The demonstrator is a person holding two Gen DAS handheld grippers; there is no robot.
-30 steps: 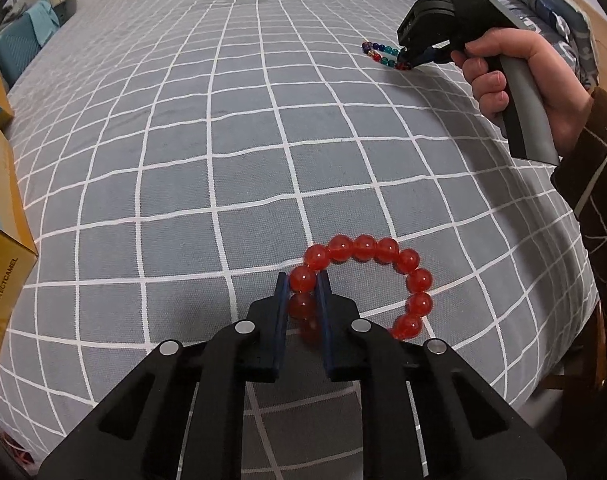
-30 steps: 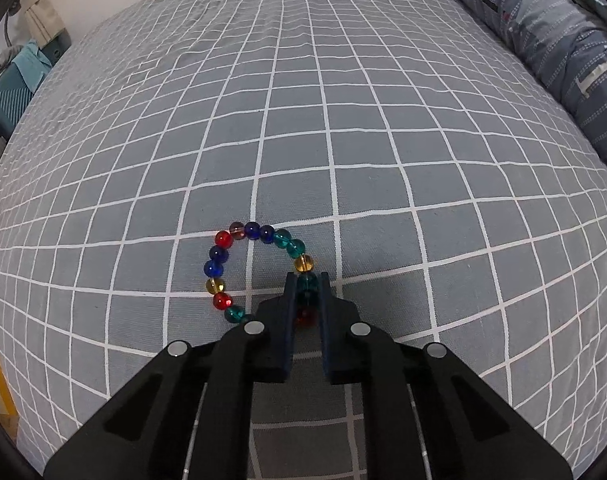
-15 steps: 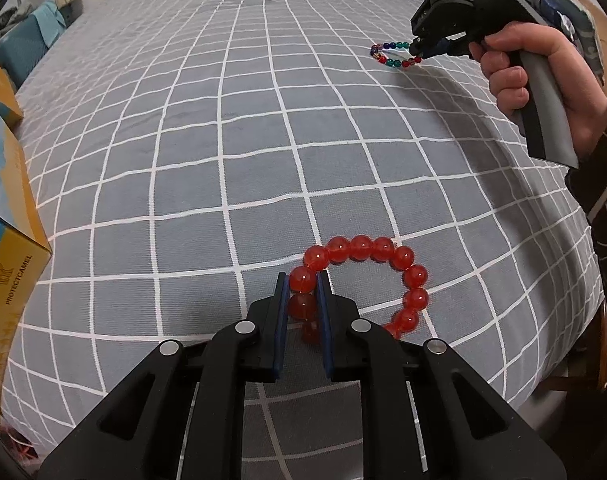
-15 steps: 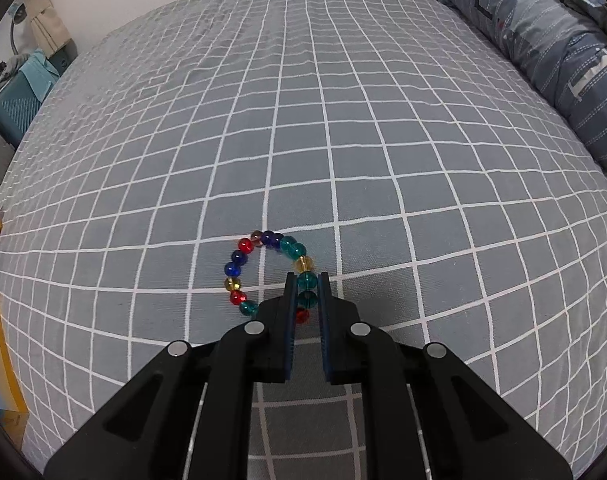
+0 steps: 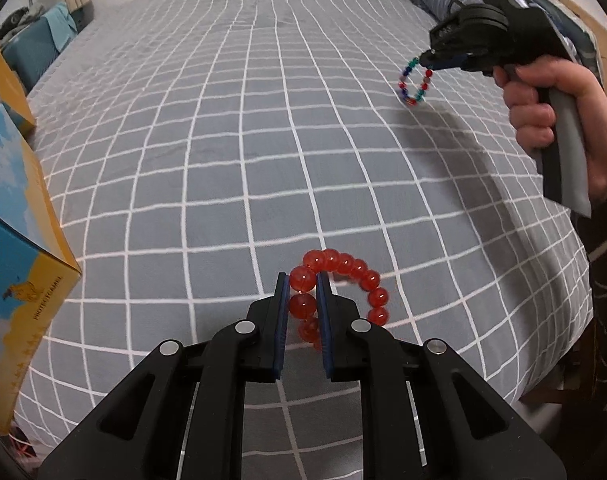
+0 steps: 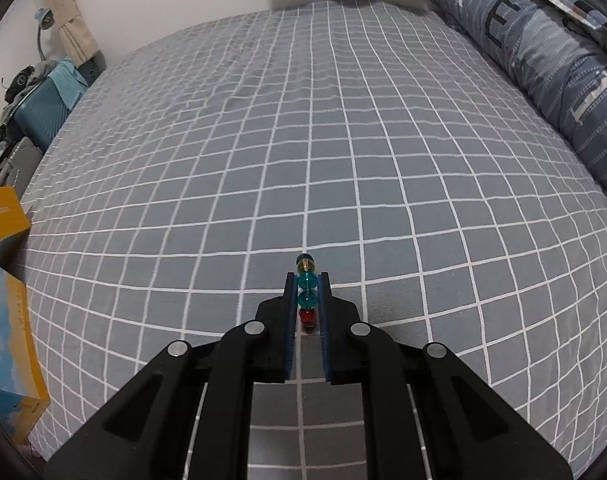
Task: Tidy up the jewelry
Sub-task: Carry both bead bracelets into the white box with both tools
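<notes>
The left gripper (image 5: 302, 280) pinches a red bead bracelet (image 5: 345, 276), lifted just over the grey checked bedspread (image 5: 239, 128). Farther off, the right gripper (image 6: 306, 282) clamps a multicoloured bead bracelet (image 5: 415, 80), which dangles clear above the bed.

Glossy, translucent red beads (image 5: 345, 276), looking like glass or plastic, are catching the light between the matt black plastic fingers of the left gripper (image 5: 303, 280). Beneath them a soft, matt grey cloth bedcover (image 5: 223, 160) with a white grid is lying slightly wrinkled. Left of the bedcover a smooth printed cardboard box (image 5: 19, 264) is showing. Shiny, see-through multicoloured beads (image 6: 306, 290) are sitting in the matt black plastic right gripper (image 6: 306, 280), whose joints carry dull silver metal pins.
</notes>
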